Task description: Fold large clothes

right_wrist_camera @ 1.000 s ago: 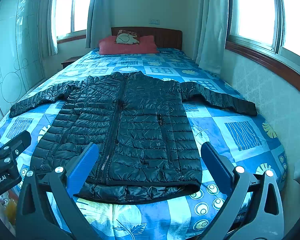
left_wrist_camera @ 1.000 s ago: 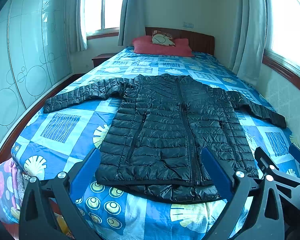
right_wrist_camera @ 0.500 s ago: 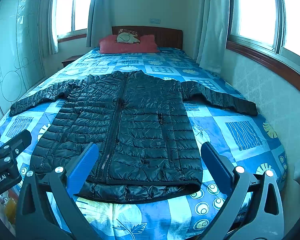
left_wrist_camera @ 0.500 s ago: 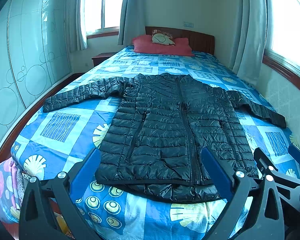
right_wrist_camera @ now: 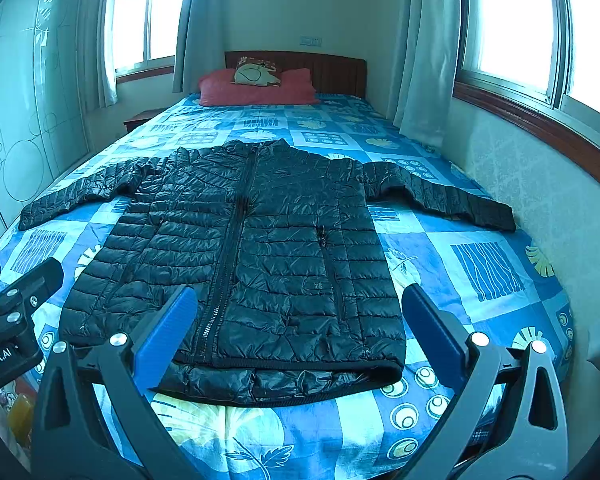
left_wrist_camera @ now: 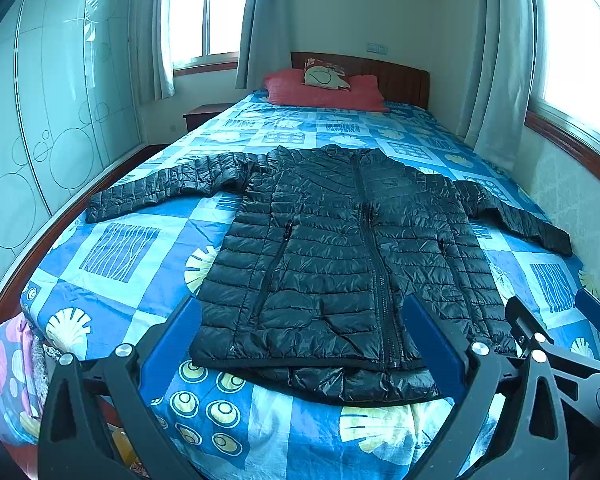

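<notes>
A black quilted puffer jacket (left_wrist_camera: 340, 248) (right_wrist_camera: 252, 248) lies flat and zipped on the bed, front up, collar toward the headboard, both sleeves spread out sideways. Its hem reaches the foot edge of the mattress. My left gripper (left_wrist_camera: 300, 340) hovers open before the hem's left half, blue pads wide apart, holding nothing. My right gripper (right_wrist_camera: 300, 332) is open too, in front of the hem's right half. The right gripper's fingers (left_wrist_camera: 540, 336) show at the right edge of the left wrist view; the left gripper's fingers (right_wrist_camera: 20, 292) show at the left edge of the right wrist view.
The bed has a blue patterned sheet (left_wrist_camera: 120, 248) (right_wrist_camera: 480, 264), red pillows (left_wrist_camera: 320, 92) and a wooden headboard (right_wrist_camera: 332, 72). A wall with windows runs close along the right side (right_wrist_camera: 540, 184). A wardrobe (left_wrist_camera: 40, 120) stands left, across a narrow floor strip. Floral fabric (left_wrist_camera: 4, 376) hangs at the foot's left corner.
Barely anything has shifted; both grippers hold about the same place before the hem, still open. The jacket has not moved.
</notes>
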`<state>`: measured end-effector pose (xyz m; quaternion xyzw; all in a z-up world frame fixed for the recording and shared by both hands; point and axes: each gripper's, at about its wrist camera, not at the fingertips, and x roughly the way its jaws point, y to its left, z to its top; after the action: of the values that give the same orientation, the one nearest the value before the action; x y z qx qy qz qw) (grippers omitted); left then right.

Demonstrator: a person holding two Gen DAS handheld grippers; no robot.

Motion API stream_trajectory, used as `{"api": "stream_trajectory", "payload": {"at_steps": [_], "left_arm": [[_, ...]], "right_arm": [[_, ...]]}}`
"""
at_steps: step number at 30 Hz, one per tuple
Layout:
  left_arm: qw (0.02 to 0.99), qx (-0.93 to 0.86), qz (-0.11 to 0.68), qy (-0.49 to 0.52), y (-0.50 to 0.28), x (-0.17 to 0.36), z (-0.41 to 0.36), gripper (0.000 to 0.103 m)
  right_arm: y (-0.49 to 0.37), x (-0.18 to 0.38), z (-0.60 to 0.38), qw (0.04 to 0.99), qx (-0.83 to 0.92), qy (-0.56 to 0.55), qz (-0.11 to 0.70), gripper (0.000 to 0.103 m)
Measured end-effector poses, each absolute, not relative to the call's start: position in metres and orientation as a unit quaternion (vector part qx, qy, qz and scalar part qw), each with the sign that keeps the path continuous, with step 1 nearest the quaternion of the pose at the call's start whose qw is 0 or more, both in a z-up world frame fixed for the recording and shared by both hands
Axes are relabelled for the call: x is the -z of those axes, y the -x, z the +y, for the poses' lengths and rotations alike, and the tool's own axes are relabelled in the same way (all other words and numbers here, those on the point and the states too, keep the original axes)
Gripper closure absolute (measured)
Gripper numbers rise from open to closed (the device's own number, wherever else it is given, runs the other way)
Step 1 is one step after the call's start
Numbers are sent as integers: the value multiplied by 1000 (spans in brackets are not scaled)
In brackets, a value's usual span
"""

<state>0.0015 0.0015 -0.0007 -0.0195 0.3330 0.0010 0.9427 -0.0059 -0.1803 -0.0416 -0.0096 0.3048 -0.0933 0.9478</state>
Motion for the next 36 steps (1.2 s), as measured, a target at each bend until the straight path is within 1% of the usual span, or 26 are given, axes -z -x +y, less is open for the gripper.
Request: {"api": "stream_trajectory", "payload": {"at_steps": [10, 16, 17, 18, 20, 24, 26, 28, 29, 30, 34, 35, 36], "left_arm": [[940, -7, 340, 34, -8, 10, 5, 4], [909, 28, 408, 84, -48, 36, 25, 4], [901, 33, 422, 97, -57, 42, 29, 4], [896, 35, 430, 106, -63, 47, 34, 4], [889, 20, 444, 112, -80, 60, 43, 4], [894, -18, 439, 92, -109, 74, 57, 4], [892, -29, 442, 95, -128, 79, 67, 4], [890, -39, 443, 105, -146, 82, 81, 4], [889, -45, 442, 109, -153, 83, 86, 4], [890, -54, 438, 115, -161, 85, 91, 4], [888, -86, 434, 127, -190, 91, 110, 4], [887, -93, 433, 128, -197, 94, 114, 4], [885, -104, 434, 129, -205, 98, 119, 4]], "right_arm": [[7, 40, -180, 947, 87, 5, 311, 2], [-21, 58, -197, 939, 73, -23, 335, 2], [-27, 58, -201, 938, 74, -28, 338, 7], [-32, 60, -205, 937, 74, -32, 340, 21], [-46, 65, -215, 933, 93, -27, 347, 39], [-76, 75, -243, 927, 116, -42, 354, 39], [-94, 79, -266, 924, 120, -68, 355, 40], [-109, 82, -288, 924, 120, -99, 350, 50], [-118, 84, -300, 921, 124, -115, 350, 59], [-129, 87, -317, 917, 130, -132, 354, 63], [-155, 94, -368, 911, 147, -188, 337, 62], [-159, 94, -386, 910, 154, -205, 326, 57], [-162, 96, -404, 908, 159, -226, 314, 50]]}}
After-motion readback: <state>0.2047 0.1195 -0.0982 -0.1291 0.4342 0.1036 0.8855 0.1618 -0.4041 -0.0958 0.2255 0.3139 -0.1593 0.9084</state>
